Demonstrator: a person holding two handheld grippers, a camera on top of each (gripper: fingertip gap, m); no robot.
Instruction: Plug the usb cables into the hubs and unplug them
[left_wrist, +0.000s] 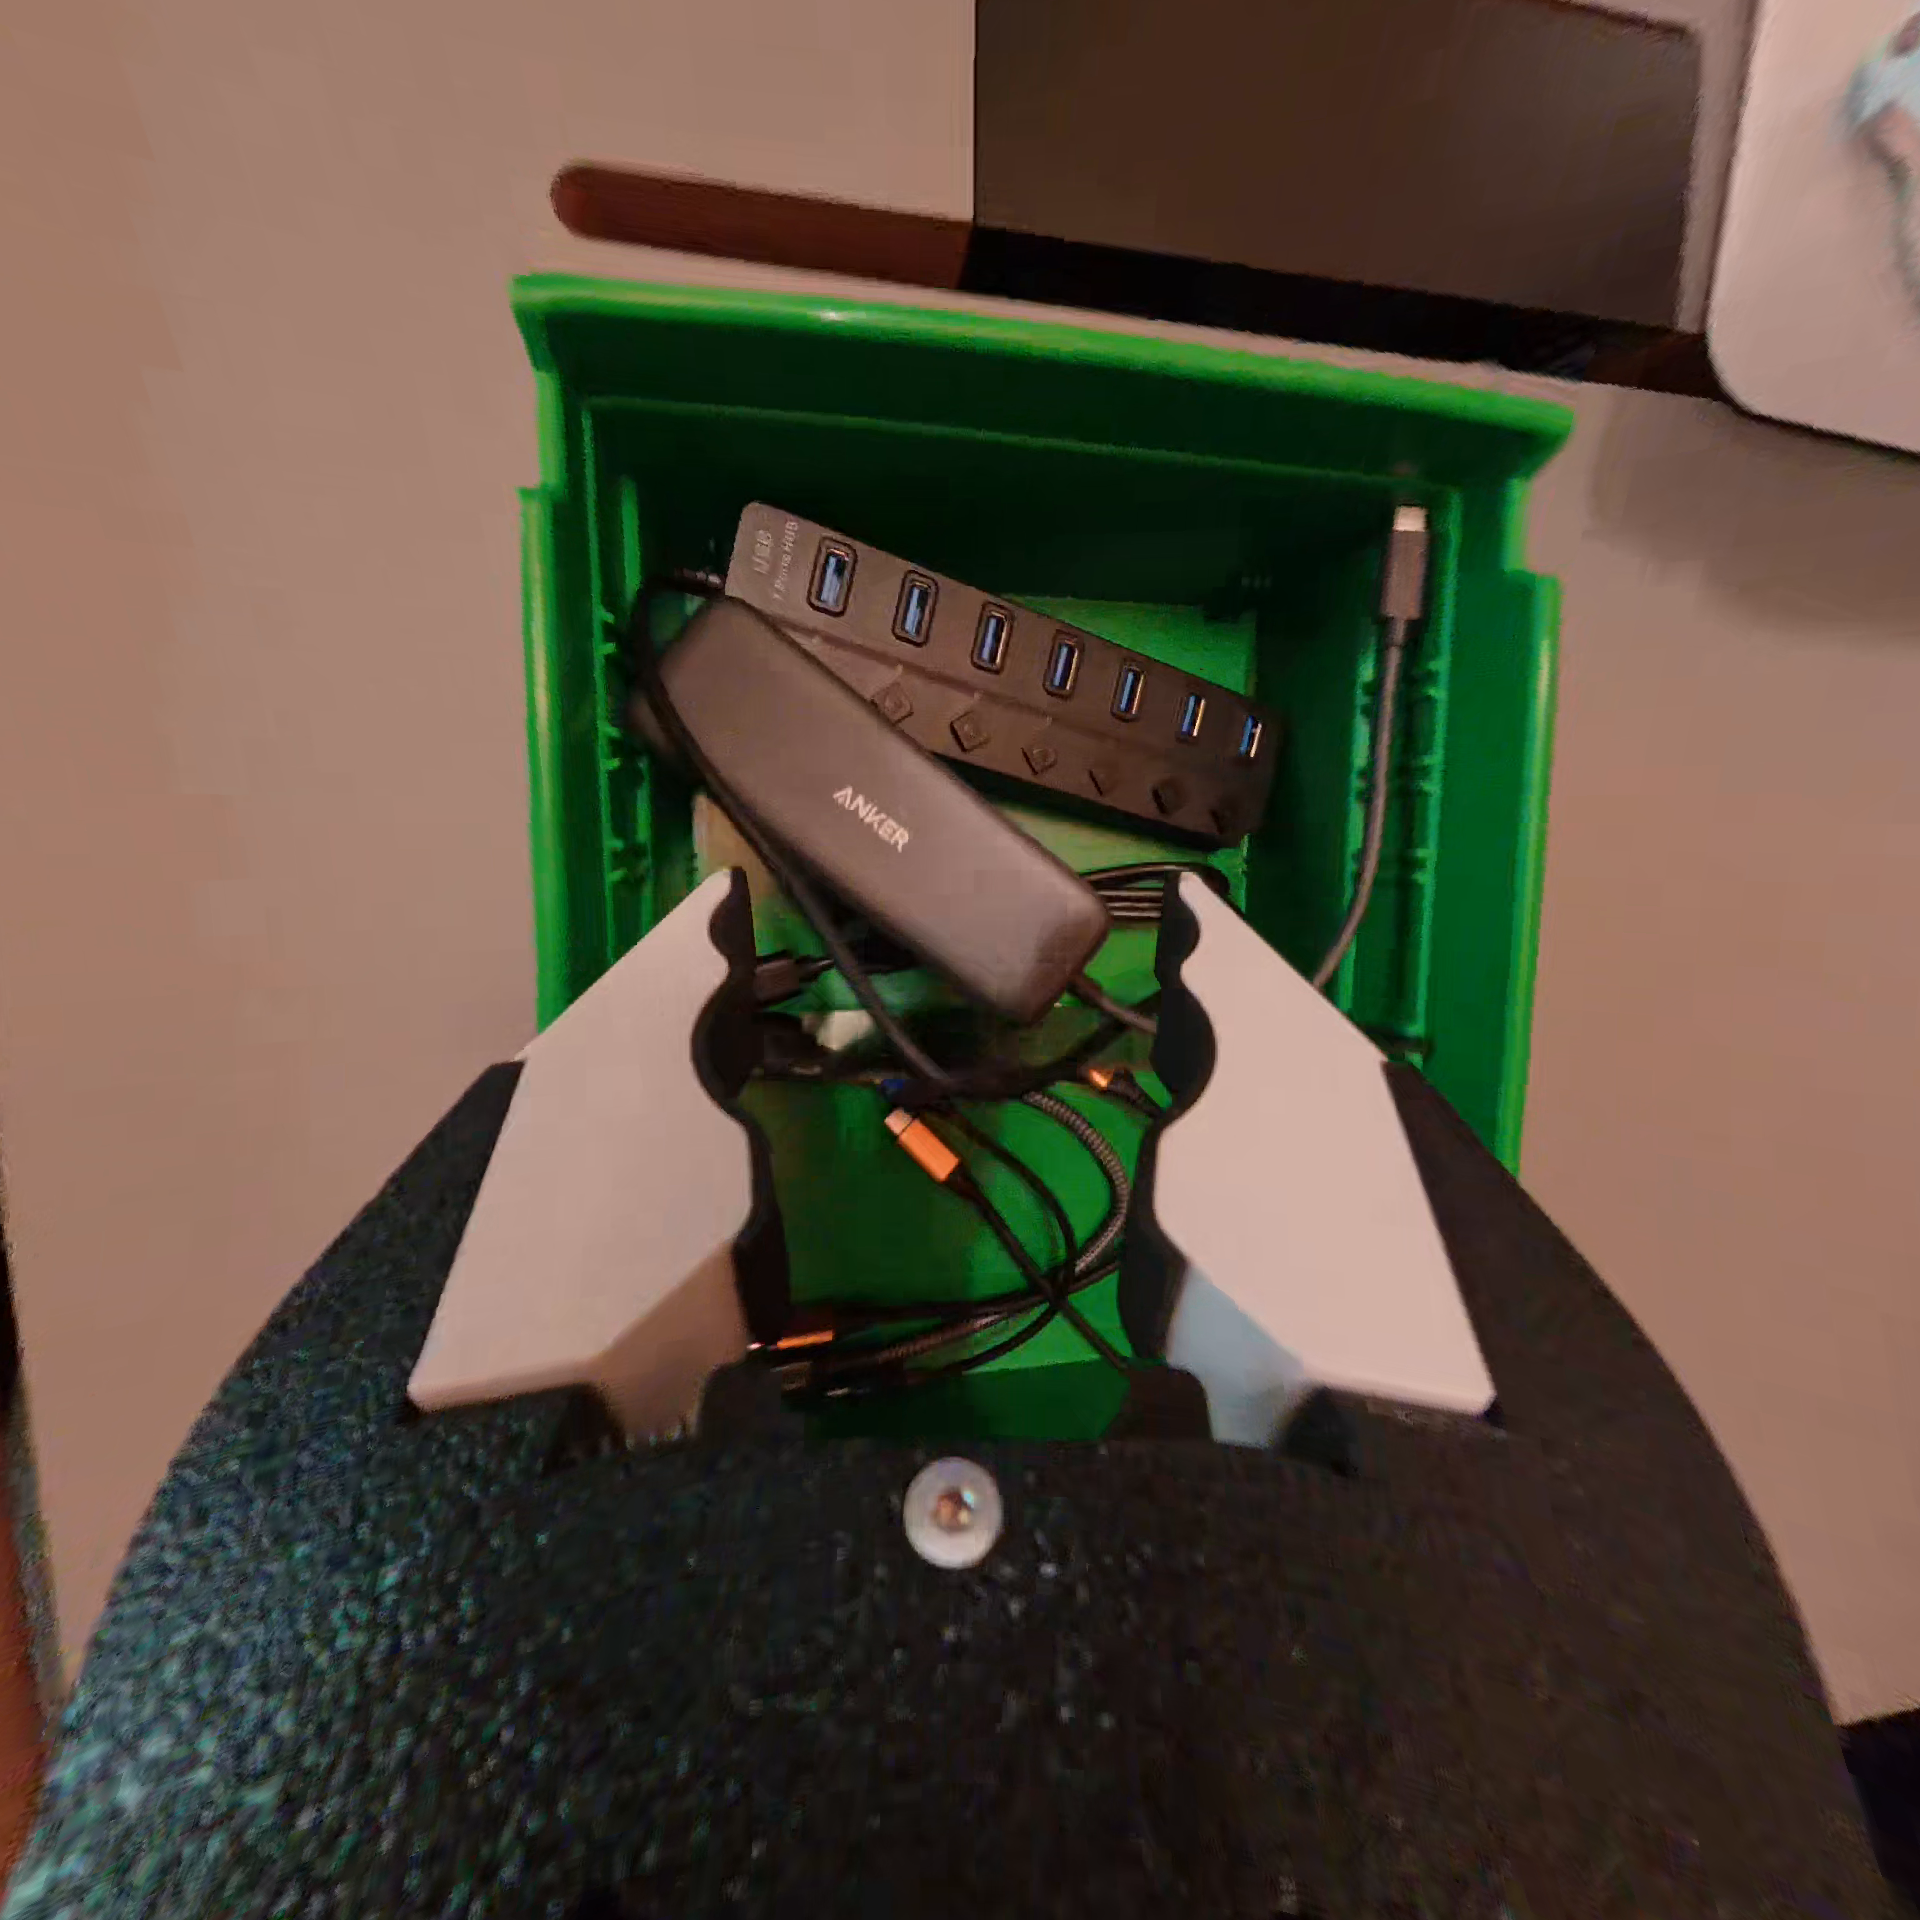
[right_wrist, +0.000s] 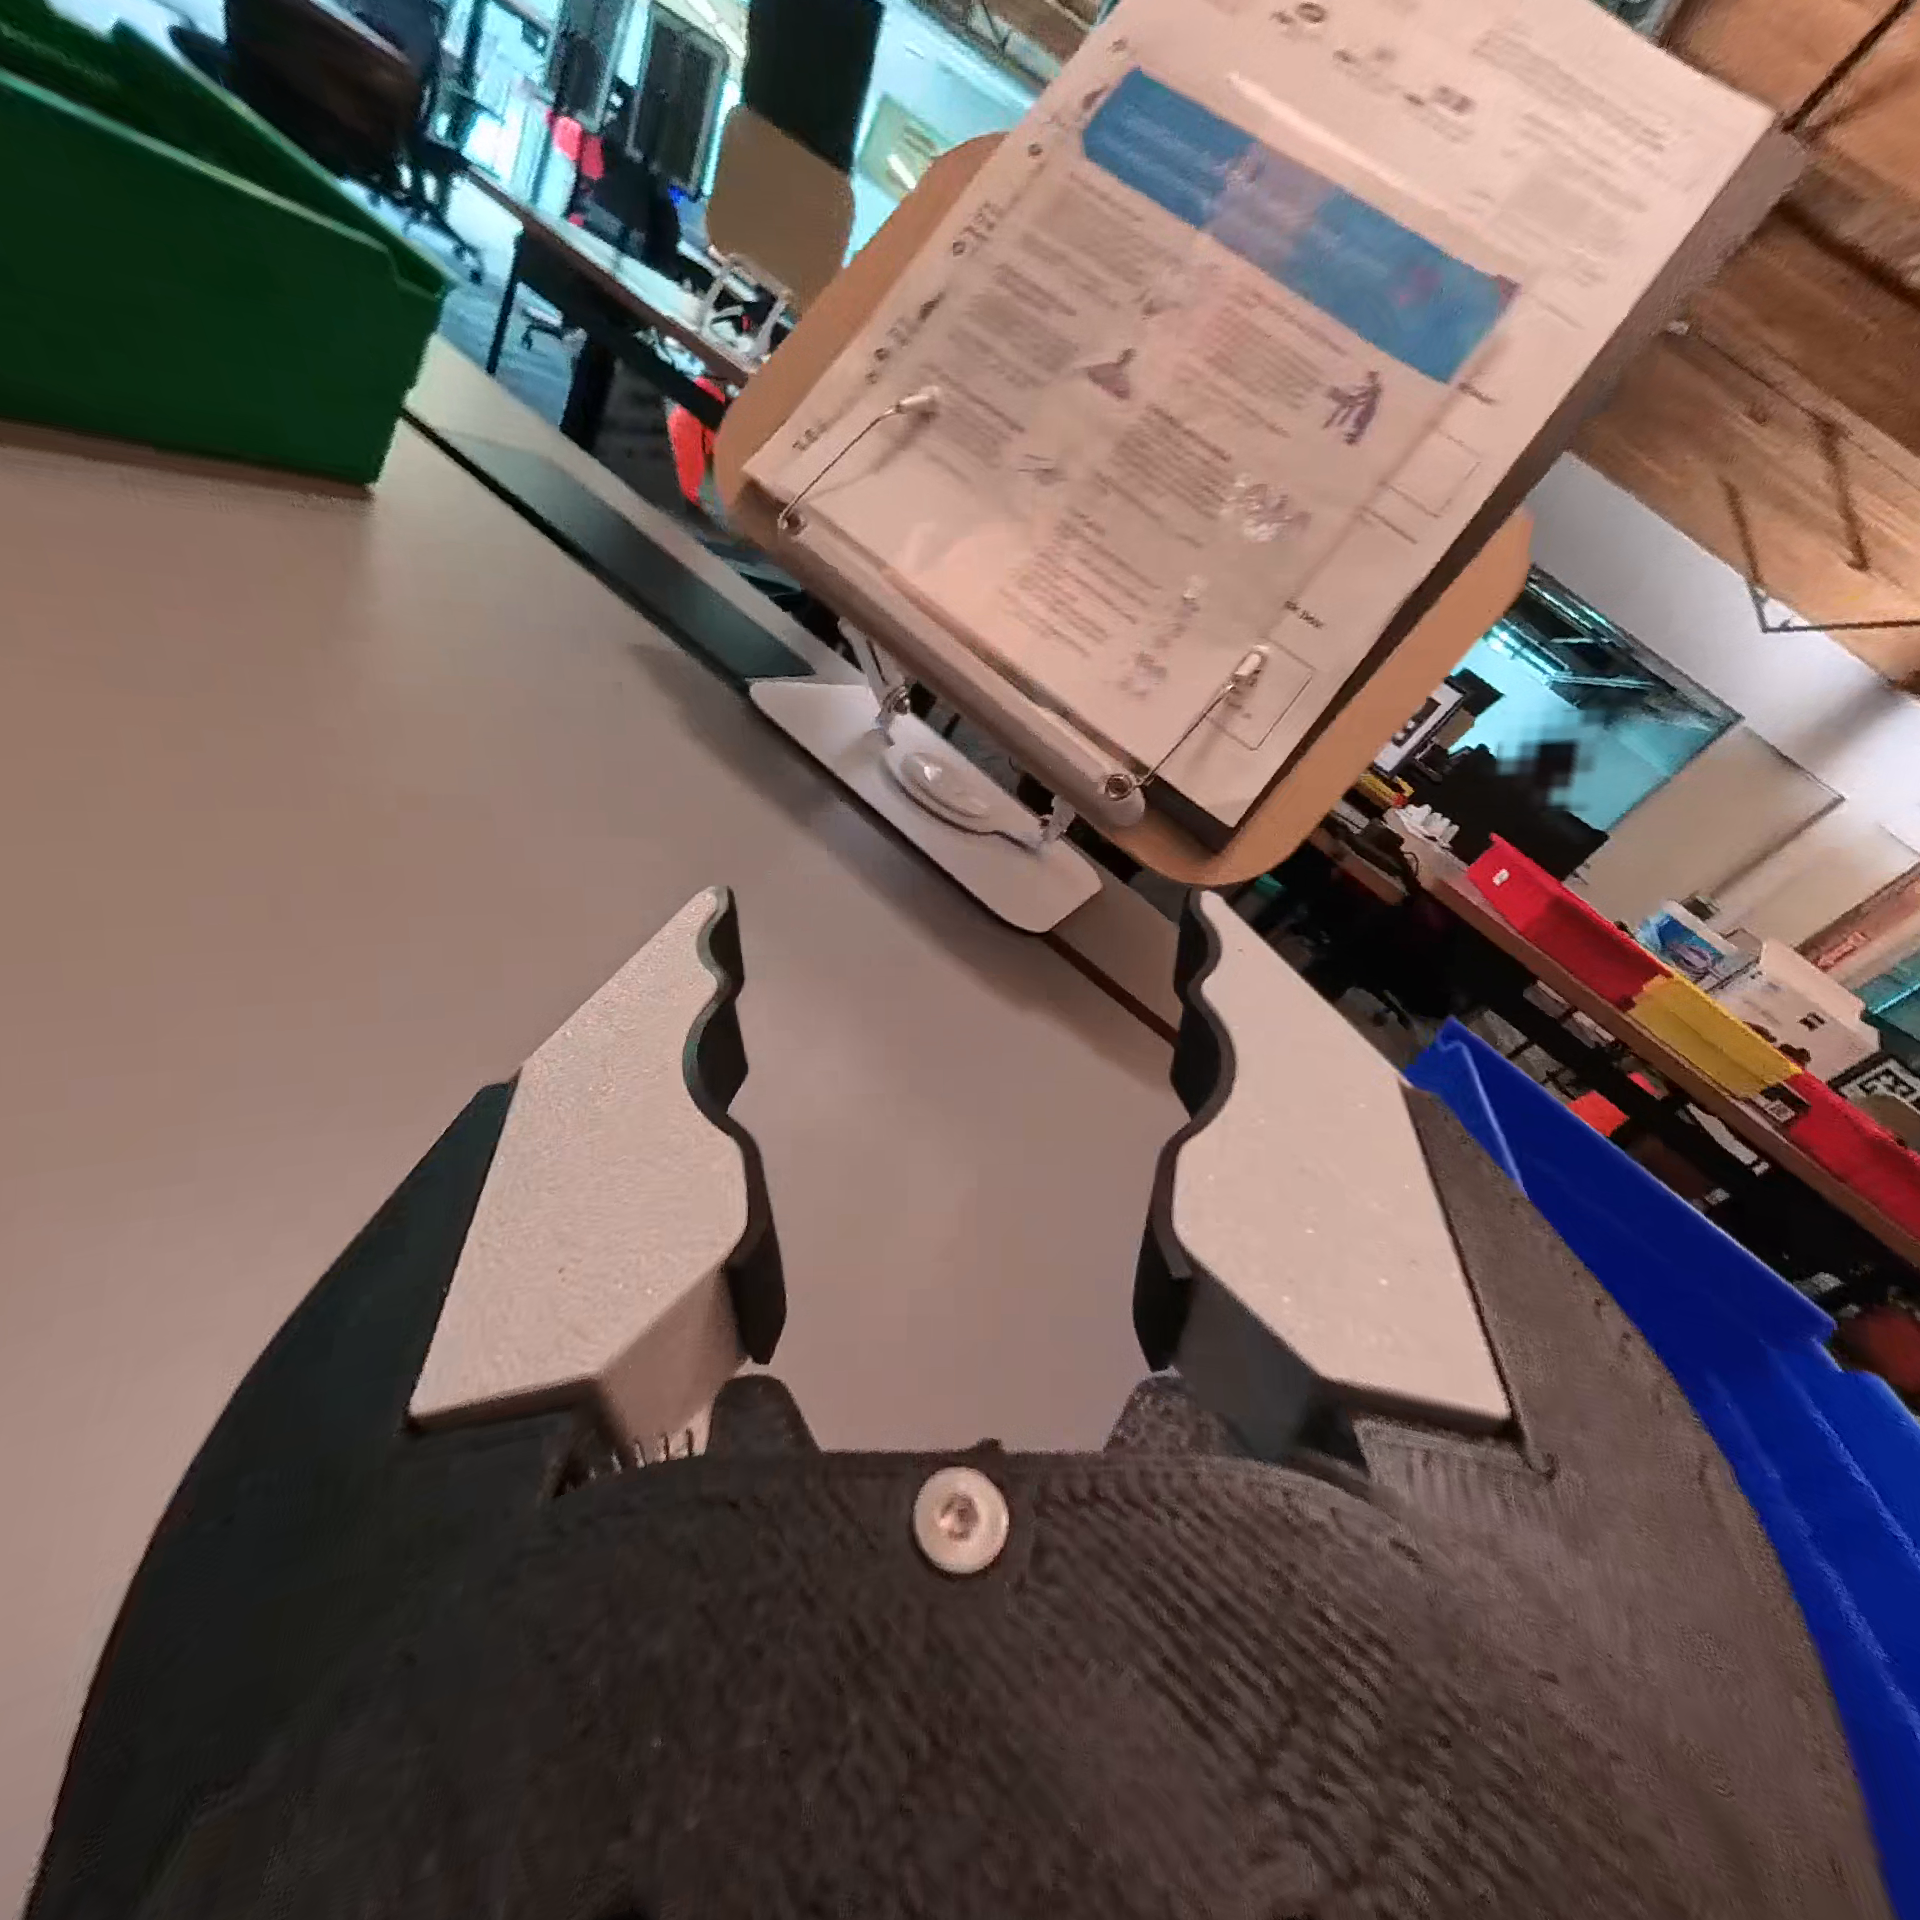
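Note:
In the left wrist view a green bin (left_wrist: 1039, 353) stands on a pale table. Inside lie a long black hub with a row of blue ports (left_wrist: 1039, 655), a slim dark grey hub (left_wrist: 883, 821) resting across it, and a tangle of black cables with an orange-tipped plug (left_wrist: 920, 1143). A grey cable with a silver plug (left_wrist: 1405, 582) leans on the bin's right wall. My left gripper (left_wrist: 956, 894) is open, above the bin's near part, holding nothing. My right gripper (right_wrist: 961, 904) is open and empty, low over the bare table.
In the right wrist view a document stand with printed sheets (right_wrist: 1195, 416) stands at the table's far edge. The green bin (right_wrist: 187, 312) is at far left, a blue bin (right_wrist: 1714, 1351) close on the right. Desks and red and yellow bins fill the background.

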